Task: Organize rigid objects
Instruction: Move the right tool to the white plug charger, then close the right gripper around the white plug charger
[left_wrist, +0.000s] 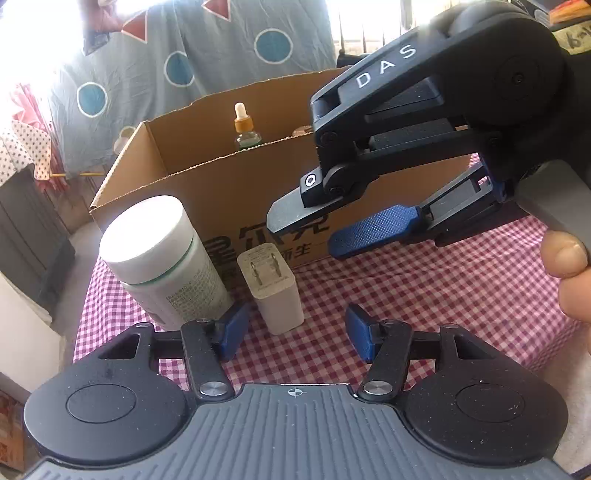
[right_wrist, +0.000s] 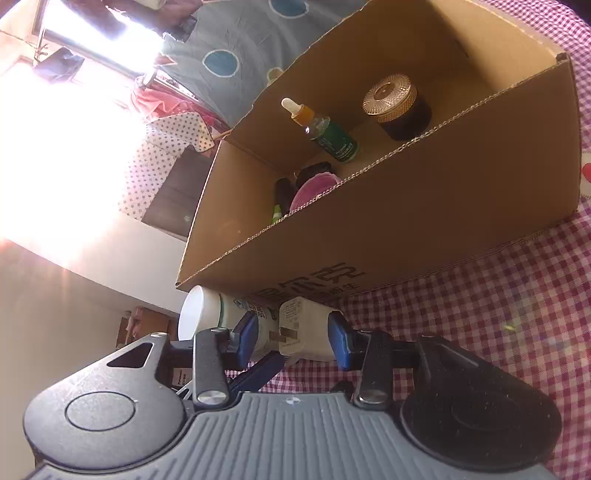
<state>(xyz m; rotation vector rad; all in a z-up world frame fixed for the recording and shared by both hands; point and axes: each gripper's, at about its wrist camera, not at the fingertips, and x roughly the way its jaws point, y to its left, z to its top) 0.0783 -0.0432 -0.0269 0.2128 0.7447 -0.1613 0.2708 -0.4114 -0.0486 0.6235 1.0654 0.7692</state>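
A white plug adapter (left_wrist: 275, 291) stands prongs-up on the checked cloth, next to a white bottle with a green band (left_wrist: 162, 258), both in front of a cardboard box (left_wrist: 236, 192). My left gripper (left_wrist: 295, 336) is open, low and just short of the adapter. My right gripper (left_wrist: 325, 225) hangs open above and right of the adapter, in front of the box. In the right wrist view the adapter (right_wrist: 306, 328) lies between the open right gripper's (right_wrist: 291, 338) blue pads, apart from them, with the bottle (right_wrist: 218, 314) behind.
The box (right_wrist: 406, 206) holds a dropper bottle (right_wrist: 325, 129), a dark jar with a gold lid (right_wrist: 399, 107), a pink round item (right_wrist: 314, 184) and a dark tube (right_wrist: 282, 199). A red-checked cloth (left_wrist: 443, 288) covers the table. Its left edge drops off beside the bottle.
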